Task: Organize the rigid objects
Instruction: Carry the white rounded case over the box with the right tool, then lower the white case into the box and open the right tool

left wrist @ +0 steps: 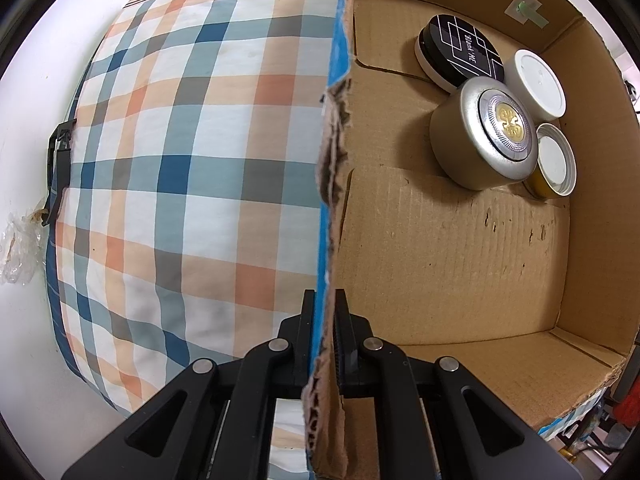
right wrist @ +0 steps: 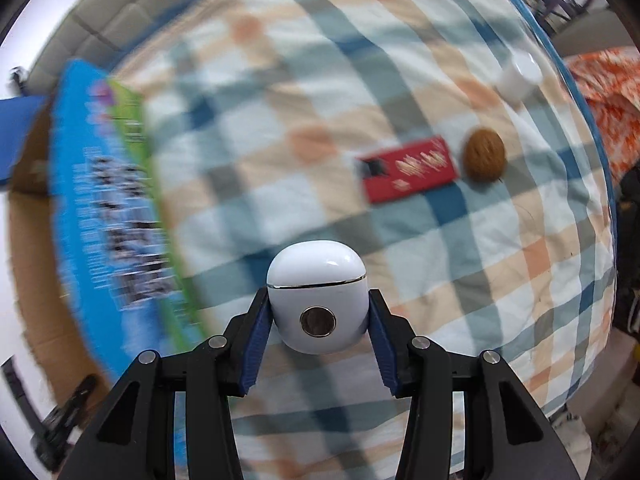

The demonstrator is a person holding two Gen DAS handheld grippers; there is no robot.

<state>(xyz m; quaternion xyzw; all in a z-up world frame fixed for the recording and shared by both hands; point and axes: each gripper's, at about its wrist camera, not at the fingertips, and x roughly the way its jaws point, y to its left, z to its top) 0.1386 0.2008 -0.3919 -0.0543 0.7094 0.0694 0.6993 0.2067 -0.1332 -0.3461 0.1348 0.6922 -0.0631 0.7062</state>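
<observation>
1. While pointing straight down, the left gripper (left wrist: 324,304) pinches the cardboard box (left wrist: 460,248) wall.
2. Right gripper (right wrist: 318,312) clamps a glossy white case (right wrist: 318,296) above the checked bedspread (right wrist: 360,100).

left gripper (left wrist: 325,300) pointing straight down, jaws nearly closed, pinching the cardboard box wall (left wrist: 332,184) running up between its fingers | right gripper (right wrist: 318,304) pointing down, blue pads (right wrist: 256,336) pressing both sides of the white earbud case (right wrist: 318,300) sitting between its fingertips, case standing out past them
</observation>
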